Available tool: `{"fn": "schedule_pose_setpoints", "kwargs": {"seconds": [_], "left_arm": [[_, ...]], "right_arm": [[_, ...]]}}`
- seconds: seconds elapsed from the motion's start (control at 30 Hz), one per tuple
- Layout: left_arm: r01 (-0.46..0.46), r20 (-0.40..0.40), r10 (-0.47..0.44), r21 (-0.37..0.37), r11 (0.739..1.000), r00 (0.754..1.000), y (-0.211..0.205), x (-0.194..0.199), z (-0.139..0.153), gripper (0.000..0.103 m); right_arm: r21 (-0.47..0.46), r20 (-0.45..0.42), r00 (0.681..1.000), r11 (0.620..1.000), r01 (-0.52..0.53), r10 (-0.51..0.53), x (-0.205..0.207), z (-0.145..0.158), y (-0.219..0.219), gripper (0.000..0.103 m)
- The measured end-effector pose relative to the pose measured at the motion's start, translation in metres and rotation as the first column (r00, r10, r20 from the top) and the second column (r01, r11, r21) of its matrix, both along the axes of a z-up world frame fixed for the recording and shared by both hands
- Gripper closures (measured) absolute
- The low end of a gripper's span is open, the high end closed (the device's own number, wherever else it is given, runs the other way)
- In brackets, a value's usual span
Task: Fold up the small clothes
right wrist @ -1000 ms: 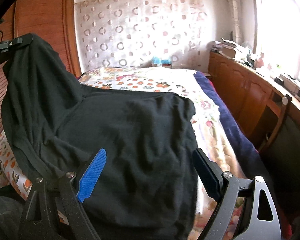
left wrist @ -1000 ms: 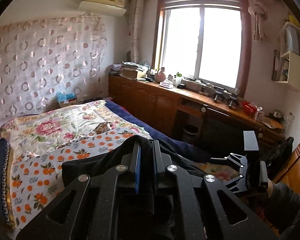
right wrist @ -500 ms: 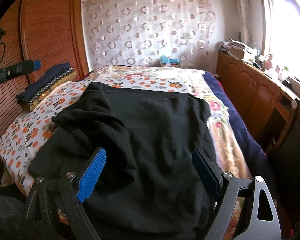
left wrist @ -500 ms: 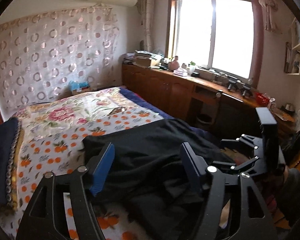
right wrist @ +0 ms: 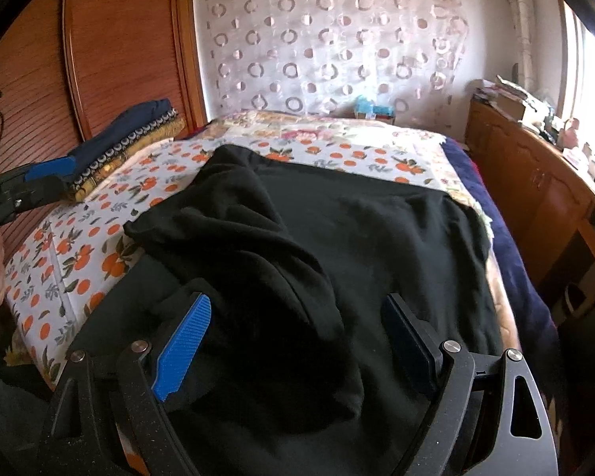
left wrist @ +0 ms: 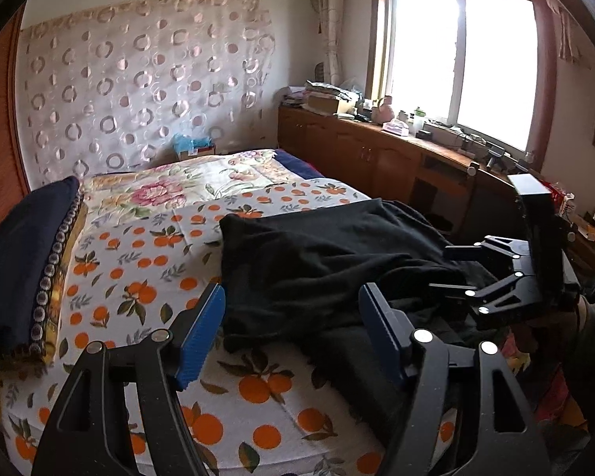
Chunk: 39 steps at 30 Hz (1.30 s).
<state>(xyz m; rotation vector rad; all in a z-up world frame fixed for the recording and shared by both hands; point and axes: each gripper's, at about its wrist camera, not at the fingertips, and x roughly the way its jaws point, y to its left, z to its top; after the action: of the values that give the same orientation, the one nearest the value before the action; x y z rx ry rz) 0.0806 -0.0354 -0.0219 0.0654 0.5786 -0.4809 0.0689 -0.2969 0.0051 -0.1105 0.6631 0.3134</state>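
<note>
The black garment (right wrist: 337, 246) lay spread on the bed (right wrist: 79, 261) near its front edge, one side thrown back over the middle in a thick rumpled fold, and a stack of folded clothes (right wrist: 131, 146) sat by the bed's left edge. The left gripper (left wrist: 289, 333) hovered with its jaws apart and empty over the garment's left edge, while the right gripper (right wrist: 293, 341) was slowly closing its wide jaws above the cloth, not pressing on it. The fabric looked soft, limp and rather thick, so I judge it would sag and slide when lifted, and it should be taken by a hem or a corner, not by the bunched middle.
</note>
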Motion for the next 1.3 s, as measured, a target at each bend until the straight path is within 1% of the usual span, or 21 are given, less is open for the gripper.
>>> {"fn": "schedule_pose_setpoints", "kwargs": {"seconds": [0.07,0.1,0.13,0.17,0.2,0.27,0.33,0.37,0.47,0.67,0.87,0.97,1.03,1.1,1.17,1.23,1.27,1.3], "left_arm": [[-0.005,-0.002,0.005,-0.001,1.000,1.000,0.002,0.000,-0.003,0.032],[-0.006,-0.002,0.006,-0.001,1.000,1.000,0.003,-0.001,-0.003,0.032],[-0.009,-0.003,0.009,-0.001,1.000,1.000,0.003,-0.001,-0.004,0.032],[-0.010,-0.004,0.010,0.000,1.000,1.000,0.004,-0.001,-0.005,0.032],[-0.010,-0.006,0.010,0.001,1.000,1.000,0.004,-0.001,-0.006,0.032],[-0.013,-0.011,0.013,0.000,1.000,1.000,0.004,0.000,-0.008,0.032],[-0.015,-0.016,0.015,-0.001,1.000,1.000,0.004,0.000,-0.010,0.032],[-0.016,-0.018,0.016,-0.001,1.000,1.000,0.004,0.000,-0.011,0.032],[-0.018,-0.022,0.018,-0.001,1.000,1.000,0.004,0.000,-0.012,0.032],[-0.020,-0.018,0.020,-0.002,1.000,1.000,0.004,-0.001,-0.013,0.032],[-0.022,-0.016,0.022,-0.001,1.000,1.000,0.005,-0.001,-0.013,0.032],[-0.020,-0.017,0.020,-0.002,1.000,1.000,0.004,-0.001,-0.013,0.032],[-0.021,-0.016,0.021,-0.002,1.000,1.000,0.004,-0.001,-0.013,0.032],[-0.022,-0.016,0.021,-0.003,1.000,1.000,0.004,-0.001,-0.013,0.032],[-0.021,-0.016,0.021,-0.004,1.000,1.000,0.004,-0.001,-0.014,0.032],[-0.022,-0.016,0.022,-0.003,1.000,1.000,0.004,-0.001,-0.013,0.032],[-0.022,-0.015,0.022,-0.004,1.000,1.000,0.004,-0.001,-0.013,0.032],[-0.023,-0.015,0.023,-0.003,1.000,1.000,0.004,-0.001,-0.013,0.032]], "right_arm": [[-0.007,-0.031,1.000,1.000,-0.003,0.003,0.008,-0.003,0.001,0.027],[-0.009,-0.043,0.999,1.000,-0.008,0.008,0.010,-0.005,0.003,0.029],[-0.012,-0.055,0.998,1.000,-0.016,0.015,0.012,-0.008,0.002,0.035],[-0.016,-0.060,0.998,1.000,-0.017,0.017,0.014,-0.007,0.001,0.043],[-0.018,-0.065,0.998,1.000,-0.021,0.019,0.015,-0.007,0.000,0.048],[-0.024,-0.066,0.997,0.999,-0.037,0.035,0.015,-0.005,0.001,0.072],[-0.038,-0.051,0.998,0.998,-0.047,0.045,0.013,-0.002,0.003,0.086],[-0.040,-0.040,0.998,0.998,-0.052,0.050,0.011,-0.001,0.005,0.089],[-0.023,0.011,0.998,0.998,-0.066,0.066,0.003,0.007,0.009,0.092],[-0.003,0.112,0.991,0.997,-0.075,0.075,-0.019,0.033,0.008,0.093],[0.030,0.176,0.981,0.996,-0.083,0.077,-0.045,0.057,0.001,0.094],[0.024,0.195,0.979,0.998,-0.057,0.051,-0.059,0.065,-0.011,0.093],[0.015,0.188,0.982,1.000,-0.024,0.021,-0.067,0.063,-0.021,0.093],[0.011,0.152,0.988,1.000,0.019,-0.020,-0.066,0.055,-0.031,0.093],[0.010,0.089,0.994,0.998,0.067,-0.068,-0.064,0.038,-0.047,0.093],[-0.013,0.010,0.995,0.995,0.102,-0.102,-0.060,0.016,-0.057,0.093],[-0.027,-0.015,0.993,0.993,0.115,-0.116,-0.060,0.006,-0.060,0.086],[-0.044,-0.034,0.991,0.991,0.127,-0.129,-0.061,-0.001,-0.062,0.082]]}}
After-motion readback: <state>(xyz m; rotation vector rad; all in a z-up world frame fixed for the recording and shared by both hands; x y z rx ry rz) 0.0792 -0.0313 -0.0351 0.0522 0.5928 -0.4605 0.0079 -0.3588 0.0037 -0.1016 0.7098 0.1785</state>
